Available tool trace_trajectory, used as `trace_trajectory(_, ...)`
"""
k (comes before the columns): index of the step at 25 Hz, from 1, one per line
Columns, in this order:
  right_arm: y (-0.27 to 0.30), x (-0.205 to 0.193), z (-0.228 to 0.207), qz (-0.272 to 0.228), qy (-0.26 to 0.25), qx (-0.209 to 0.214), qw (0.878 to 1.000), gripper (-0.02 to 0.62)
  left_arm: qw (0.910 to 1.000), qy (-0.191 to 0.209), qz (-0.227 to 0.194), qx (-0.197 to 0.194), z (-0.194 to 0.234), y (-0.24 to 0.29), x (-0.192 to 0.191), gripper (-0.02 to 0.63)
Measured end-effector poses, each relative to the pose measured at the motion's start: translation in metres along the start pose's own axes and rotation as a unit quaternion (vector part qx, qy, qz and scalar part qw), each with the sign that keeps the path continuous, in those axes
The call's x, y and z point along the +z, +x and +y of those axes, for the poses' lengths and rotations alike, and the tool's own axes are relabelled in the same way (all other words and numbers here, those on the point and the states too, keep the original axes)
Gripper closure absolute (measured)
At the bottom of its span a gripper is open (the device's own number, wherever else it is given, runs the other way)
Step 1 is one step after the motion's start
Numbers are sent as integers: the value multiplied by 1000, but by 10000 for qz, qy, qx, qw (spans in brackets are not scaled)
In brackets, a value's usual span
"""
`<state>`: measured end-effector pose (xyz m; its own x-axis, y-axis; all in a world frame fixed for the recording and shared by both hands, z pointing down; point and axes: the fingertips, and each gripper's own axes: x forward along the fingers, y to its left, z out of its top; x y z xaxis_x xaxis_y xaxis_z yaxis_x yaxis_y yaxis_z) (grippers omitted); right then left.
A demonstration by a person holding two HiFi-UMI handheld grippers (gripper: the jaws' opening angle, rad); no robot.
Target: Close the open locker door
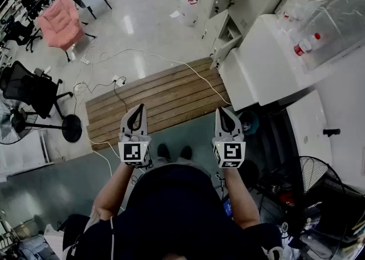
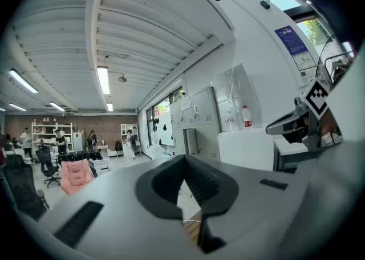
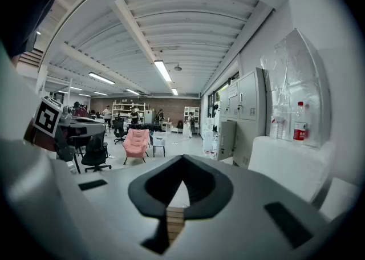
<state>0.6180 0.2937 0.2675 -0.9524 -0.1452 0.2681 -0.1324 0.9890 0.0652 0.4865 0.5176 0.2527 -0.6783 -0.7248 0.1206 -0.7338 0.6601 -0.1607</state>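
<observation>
2 grippers, left gripper [image 1: 138,109] and right gripper [image 1: 224,111], jaws pinched together, empty. locker door [image 3: 227,139] well ahead; step closer, push outer edge squarely.

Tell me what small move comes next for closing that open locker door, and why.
Probably step forward toward the lockers: the open locker door stands well ahead on the right, beyond reach, and the left gripper and right gripper are both shut, holding nothing.
</observation>
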Motion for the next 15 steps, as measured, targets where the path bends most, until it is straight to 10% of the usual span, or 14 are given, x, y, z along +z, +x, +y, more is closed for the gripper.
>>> trace_trajectory(15,-3,1,-5,38,80,-83,9999,601,9993,26,-239,-299,-15,10,8,602)
